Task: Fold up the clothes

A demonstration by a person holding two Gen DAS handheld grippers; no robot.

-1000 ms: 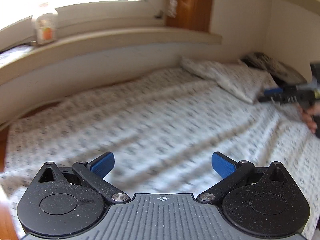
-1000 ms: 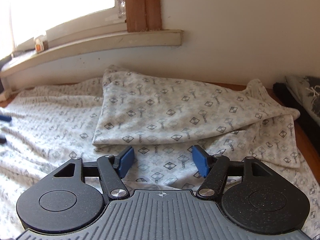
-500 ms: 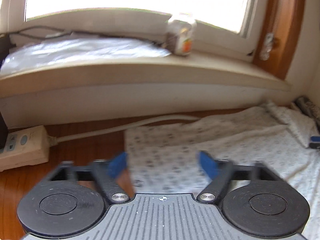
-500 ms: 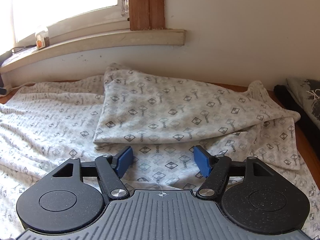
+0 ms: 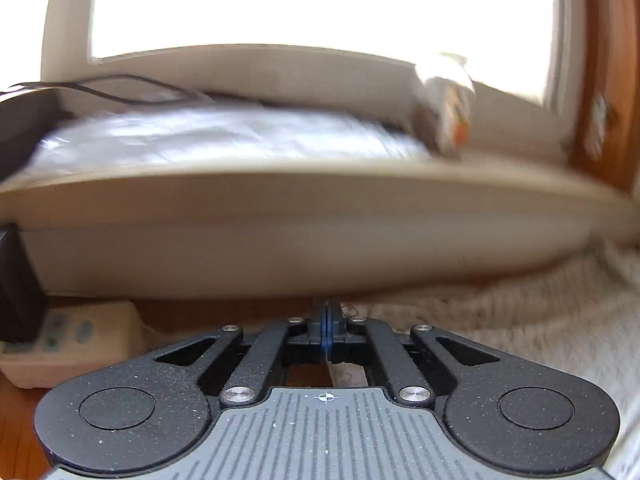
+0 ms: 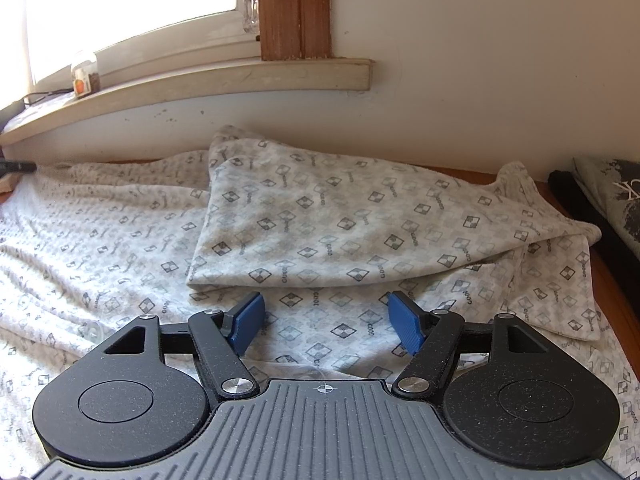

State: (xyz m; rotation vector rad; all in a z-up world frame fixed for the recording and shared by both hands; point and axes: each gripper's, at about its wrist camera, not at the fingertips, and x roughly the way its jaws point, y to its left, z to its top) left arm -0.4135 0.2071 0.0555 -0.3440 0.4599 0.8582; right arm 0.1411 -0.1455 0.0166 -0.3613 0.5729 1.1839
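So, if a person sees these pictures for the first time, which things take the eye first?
The patterned cloth, with one part folded over itself, fills the middle of the right wrist view, just beyond the open right gripper. In the blurred left view, the bright window glares above the shut left gripper.

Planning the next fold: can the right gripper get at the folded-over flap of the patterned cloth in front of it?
Probably yes. The right gripper is open over the patterned cloth, and the flap's near edge lies just beyond its fingers with nothing between.
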